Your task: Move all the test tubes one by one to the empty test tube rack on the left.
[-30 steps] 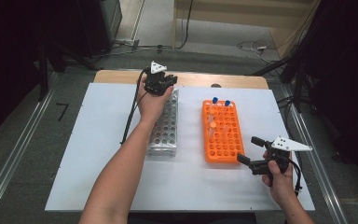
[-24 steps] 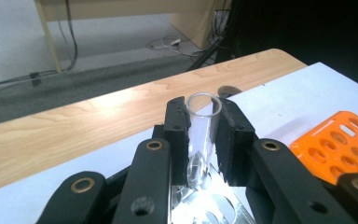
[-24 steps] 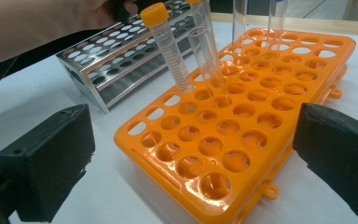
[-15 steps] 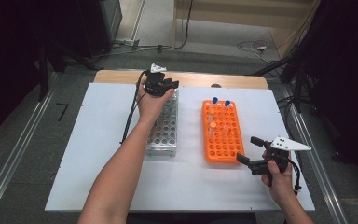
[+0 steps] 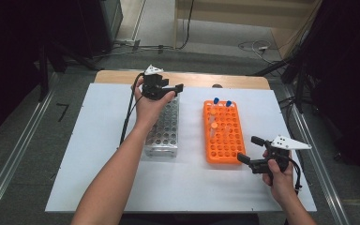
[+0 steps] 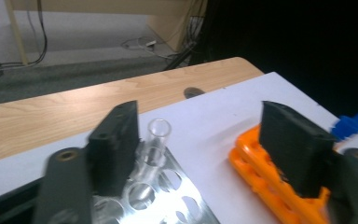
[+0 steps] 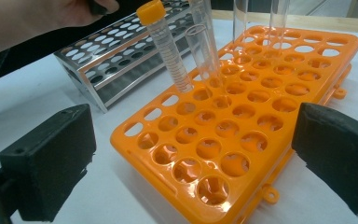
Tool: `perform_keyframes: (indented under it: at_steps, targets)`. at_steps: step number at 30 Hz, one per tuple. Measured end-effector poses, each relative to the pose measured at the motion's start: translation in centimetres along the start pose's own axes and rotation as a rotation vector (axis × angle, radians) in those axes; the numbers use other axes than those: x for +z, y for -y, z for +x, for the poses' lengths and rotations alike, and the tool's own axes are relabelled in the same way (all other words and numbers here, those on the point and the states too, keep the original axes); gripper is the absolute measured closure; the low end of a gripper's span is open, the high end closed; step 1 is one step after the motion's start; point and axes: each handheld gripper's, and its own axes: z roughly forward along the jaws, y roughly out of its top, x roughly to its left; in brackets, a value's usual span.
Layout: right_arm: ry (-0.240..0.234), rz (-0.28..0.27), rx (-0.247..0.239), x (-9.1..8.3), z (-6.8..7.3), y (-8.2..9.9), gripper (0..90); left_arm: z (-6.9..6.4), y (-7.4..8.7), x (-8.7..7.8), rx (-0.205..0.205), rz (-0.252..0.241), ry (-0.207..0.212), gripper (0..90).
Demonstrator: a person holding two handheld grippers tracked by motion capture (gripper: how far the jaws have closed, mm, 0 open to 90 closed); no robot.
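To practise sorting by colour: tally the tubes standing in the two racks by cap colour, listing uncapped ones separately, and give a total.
Blue-capped tubes: 2
Orange-capped tube: 1
Uncapped clear tubes: 2, one in the orange rack and one in the metal rack
Total: 5

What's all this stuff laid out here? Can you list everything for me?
Metal rack: one, silver, left of table centre.
Clear tube: one, uncapped, standing in the metal rack's far end.
Orange rack: one, right of the metal rack.
Orange-capped tube: one, standing in the orange rack.
Blue-capped tubes: two, at the orange rack's far end.
Table: one, white top, wooden far edge.
Left gripper: black jaws just opened, beside the clear tube.
Right gripper: black jaws open, near the orange rack's near corner.
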Motion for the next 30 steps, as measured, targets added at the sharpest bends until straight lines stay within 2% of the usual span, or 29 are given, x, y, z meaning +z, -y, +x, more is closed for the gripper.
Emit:
perform_keyframes:
  at_steps: [1, 3, 4, 6, 10, 16, 20, 24, 25, 30]
  targets:
    - [0.002, 0.002, -0.002, 0.1, -0.1, 0.0, 0.0, -0.5, 0.1, -1.0, 0.001, -0.009, 0.016, 22.8]
    - [0.006, 0.006, 0.005, 0.2, -0.1, -0.1, 0.0, -0.6, 0.2, -1.3, 0.002, -0.012, 0.019, 16.2]
    - [0.006, 0.004, 0.003, 0.4, -0.2, -0.1, 0.0, -1.0, 0.4, -2.4, 0.001, -0.022, 0.034, 13.8]
    - [0.007, 0.01, 0.004, 0.6, -0.3, -0.2, 0.0, -1.3, 0.5, -2.9, 0.006, -0.026, 0.045, 9.0]
    - [0.003, 0.018, 0.01, 1.1, -0.5, -0.6, 0.0, -2.5, 1.2, -4.9, 0.028, -0.035, 0.071, 4.6]
    - [-0.005, 0.035, 0.012, 2.1, -0.8, -1.5, 0.0, -3.5, 2.2, -6.6, 0.054, -0.046, 0.088, 1.7]
    - [0.002, 0.045, -0.019, 2.9, -0.9, -2.3, 0.0, -4.5, 3.4, -8.0, 0.079, -0.053, 0.102, 0.1]
    - [-0.002, 0.039, -0.022, 3.4, -1.5, -3.0, 0.0, -4.9, 4.1, -8.5, 0.087, -0.045, 0.113, 0.0]
    - [-0.002, 0.044, -0.023, 3.6, -1.7, -3.2, 0.0, -5.1, 4.6, -8.8, 0.073, -0.057, 0.123, 0.0]
    - [-0.02, 0.075, -0.062, 4.4, -2.6, -4.1, 2.8, -5.4, 5.6, -9.0, 0.085, -0.049, 0.124, 0.0]
